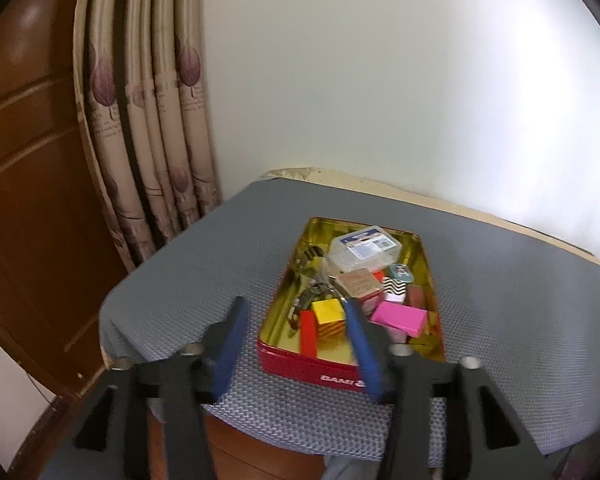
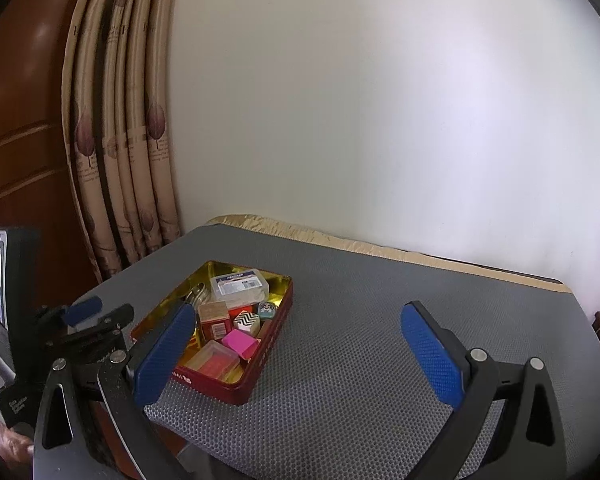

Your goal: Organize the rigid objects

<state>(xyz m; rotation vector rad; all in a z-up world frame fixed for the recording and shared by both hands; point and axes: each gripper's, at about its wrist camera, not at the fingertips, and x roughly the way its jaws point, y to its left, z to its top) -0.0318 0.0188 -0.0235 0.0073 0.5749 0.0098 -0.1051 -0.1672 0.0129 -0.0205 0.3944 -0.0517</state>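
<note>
The red tin [image 1: 312,368] sits on the grey desk mat [image 2: 340,380], already packed with small boxes, so nothing looks left outside. The left gripper [image 1: 296,344] hovers released over its near edge; the right gripper [image 2: 296,356] gapes empty, well aside.

Tin [image 1: 332,372]: glossy red metal outside, mirror-like gold inside. Clear box [image 1: 364,249] at its far end: transparent plastic, paper label. Pink block [image 1: 398,318]: matt, possibly painted wood. Mat [image 2: 360,380]: grey, rough, honeycomb-textured. Curtain [image 1: 140,120], upper left: cloth with a slight sheen. Panel [image 1: 28,140] beside it: varnished wood.
</note>
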